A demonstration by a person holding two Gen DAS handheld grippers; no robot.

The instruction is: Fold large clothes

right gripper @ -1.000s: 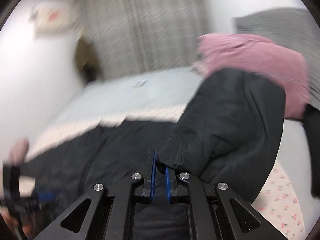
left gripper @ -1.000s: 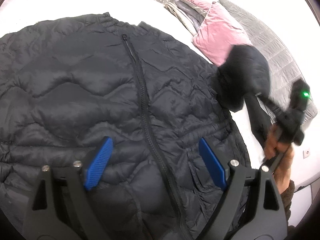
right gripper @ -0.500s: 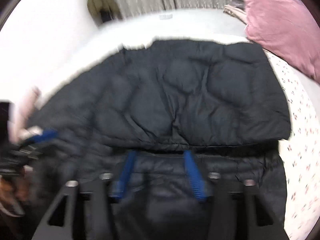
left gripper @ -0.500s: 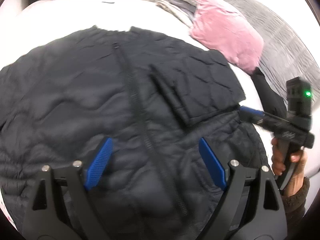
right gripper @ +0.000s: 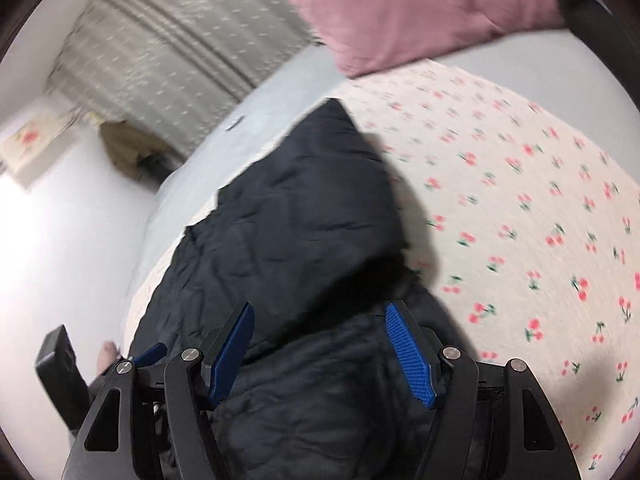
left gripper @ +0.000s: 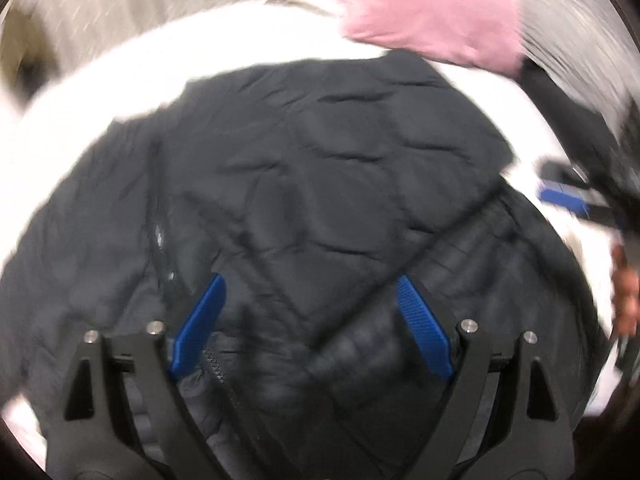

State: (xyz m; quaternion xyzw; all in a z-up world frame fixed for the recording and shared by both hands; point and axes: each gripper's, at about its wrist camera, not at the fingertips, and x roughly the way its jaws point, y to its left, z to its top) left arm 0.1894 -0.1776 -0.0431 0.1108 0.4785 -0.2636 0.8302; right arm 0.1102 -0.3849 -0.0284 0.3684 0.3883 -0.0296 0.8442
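A black quilted puffer jacket point(left gripper: 312, 184) lies spread on the bed, its right sleeve point(left gripper: 360, 152) folded across the front. My left gripper point(left gripper: 308, 316) hovers open over the jacket's lower front beside the zipper point(left gripper: 160, 240), holding nothing. In the right wrist view the jacket point(right gripper: 288, 216) fills the lower middle, and my right gripper point(right gripper: 320, 344) stands open above it, pads clear of the cloth. The right gripper also shows blurred at the left view's right edge point(left gripper: 568, 196), with a hand point(left gripper: 624, 292) below it.
A pink pillow point(right gripper: 400, 12) and a grey quilted blanket point(left gripper: 576, 20) lie at the head of the bed. The cherry-print sheet point(right gripper: 540, 200) lies bare to the jacket's right. Curtains point(right gripper: 160, 48) and a white wall point(right gripper: 60, 240) stand beyond the bed.
The right gripper carried the sleeve over the jacket front, let go of it and opened, then drew back and rolled. The left gripper swung across the jacket, staying open.
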